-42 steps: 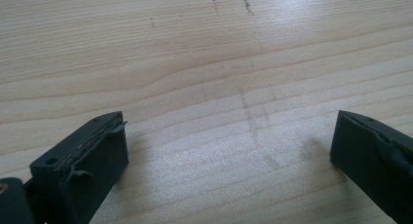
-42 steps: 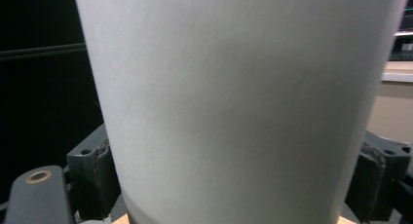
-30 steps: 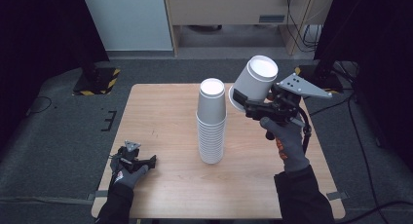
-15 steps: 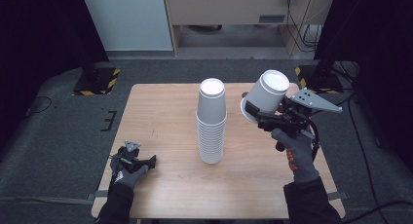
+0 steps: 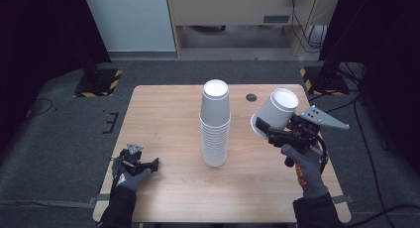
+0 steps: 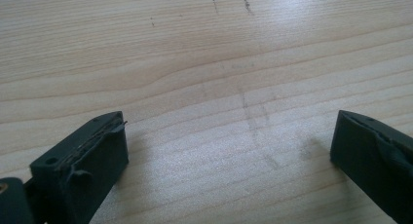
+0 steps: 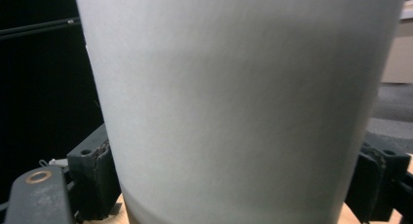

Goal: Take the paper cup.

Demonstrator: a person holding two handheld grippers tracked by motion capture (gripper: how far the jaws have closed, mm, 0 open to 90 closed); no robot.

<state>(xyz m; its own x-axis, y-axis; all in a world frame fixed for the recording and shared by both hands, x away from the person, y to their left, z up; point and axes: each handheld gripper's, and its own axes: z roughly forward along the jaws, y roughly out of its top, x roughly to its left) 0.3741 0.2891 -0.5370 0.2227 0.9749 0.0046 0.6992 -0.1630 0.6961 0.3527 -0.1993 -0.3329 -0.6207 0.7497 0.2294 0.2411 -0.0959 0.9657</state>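
A tall stack of upside-down white paper cups (image 5: 215, 124) stands in the middle of the wooden table (image 5: 163, 114). To its right my right gripper (image 5: 265, 129) is shut on a single white paper cup (image 5: 275, 112), held tilted above the table with its base up and away. Up close, that cup (image 7: 238, 102) sits between the two black jaws. My left gripper (image 5: 151, 163) rests low near the table's front left corner, open, with bare wood (image 6: 229, 112) between its jaws.
A small dark round hole (image 5: 251, 96) marks the table behind the held cup. Yellow-black striped stand feet (image 5: 99, 84) sit on the grey floor at both far sides. A cabinet and cables stand beyond the table.
My right gripper has carried the single cup rightward and lower, away from the stack. The left gripper has stayed in place.
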